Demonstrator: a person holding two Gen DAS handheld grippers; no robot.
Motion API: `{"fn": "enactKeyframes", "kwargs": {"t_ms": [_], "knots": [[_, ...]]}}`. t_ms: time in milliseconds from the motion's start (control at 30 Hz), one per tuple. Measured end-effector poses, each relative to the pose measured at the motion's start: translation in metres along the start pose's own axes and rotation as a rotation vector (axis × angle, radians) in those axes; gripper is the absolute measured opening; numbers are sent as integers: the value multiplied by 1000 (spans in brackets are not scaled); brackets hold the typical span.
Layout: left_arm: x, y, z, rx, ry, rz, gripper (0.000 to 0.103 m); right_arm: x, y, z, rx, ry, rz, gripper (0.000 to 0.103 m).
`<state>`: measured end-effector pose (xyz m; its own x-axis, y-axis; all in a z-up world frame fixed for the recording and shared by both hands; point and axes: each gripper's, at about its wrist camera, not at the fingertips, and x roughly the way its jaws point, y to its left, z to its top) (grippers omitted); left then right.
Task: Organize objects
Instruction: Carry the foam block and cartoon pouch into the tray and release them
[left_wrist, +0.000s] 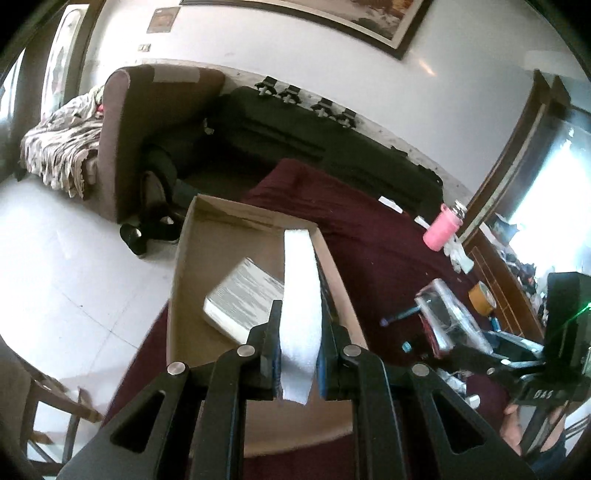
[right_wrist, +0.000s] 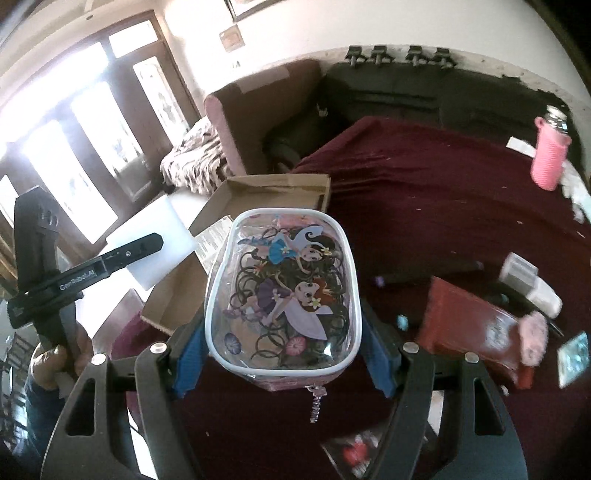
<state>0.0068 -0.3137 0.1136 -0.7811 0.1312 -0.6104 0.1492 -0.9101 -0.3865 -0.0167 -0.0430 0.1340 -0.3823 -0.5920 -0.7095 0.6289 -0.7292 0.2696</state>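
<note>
My left gripper (left_wrist: 301, 314) is shut on a flat white slab (left_wrist: 300, 273), held on edge over an open cardboard box (left_wrist: 184, 258). Inside that box lies a white printed packet (left_wrist: 242, 299). My right gripper (right_wrist: 282, 332) is shut on a clear pouch (right_wrist: 280, 288) with a fairy print and white piping; its blue pads press on both sides and a zip pull hangs below. The pouch hangs above the maroon cloth, just near of the cardboard box (right_wrist: 273, 188). In the right wrist view the left gripper's body (right_wrist: 48, 280) shows at the left, in a person's hand.
The table wears a maroon cloth (right_wrist: 424, 184). A pink bottle (right_wrist: 548, 158) stands at the far right edge. A red box (right_wrist: 476, 328), small packets and a roll of tape (left_wrist: 482, 297) lie at the right. A brown sofa (left_wrist: 122, 147) and a black case (left_wrist: 314, 136) stand beyond.
</note>
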Motion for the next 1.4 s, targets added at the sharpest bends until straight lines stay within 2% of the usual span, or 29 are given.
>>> {"fn": "enactKeyframes", "kwargs": {"t_ms": [167, 367, 467, 633, 800, 1000, 1133, 1267, 1400], "knots": [[26, 22, 24, -24, 38, 35, 12, 46, 17, 30, -21, 42, -25, 73], [57, 41, 41, -49, 86, 38, 13, 102, 23, 61, -4, 97, -49, 73], [70, 49, 46, -68, 98, 36, 13, 126, 19, 70, 2, 120, -81, 73], [85, 53, 56, -87, 107, 36, 15, 162, 10, 75, 51, 169, -84, 73], [100, 51, 72, -77, 122, 44, 16, 179, 10, 81, 67, 170, -104, 73], [110, 63, 87, -137, 131, 36, 16, 188, 4, 91, 102, 165, -103, 74], [120, 83, 86, -216, 135, 13, 16, 194, -3, 94, 139, 180, -72, 74], [127, 96, 84, -285, 131, 13, 17, 197, -3, 104, 136, 161, -107, 74], [131, 89, 83, -238, 154, 32, 23, 201, 2, 107, 139, 167, -135, 74]]}}
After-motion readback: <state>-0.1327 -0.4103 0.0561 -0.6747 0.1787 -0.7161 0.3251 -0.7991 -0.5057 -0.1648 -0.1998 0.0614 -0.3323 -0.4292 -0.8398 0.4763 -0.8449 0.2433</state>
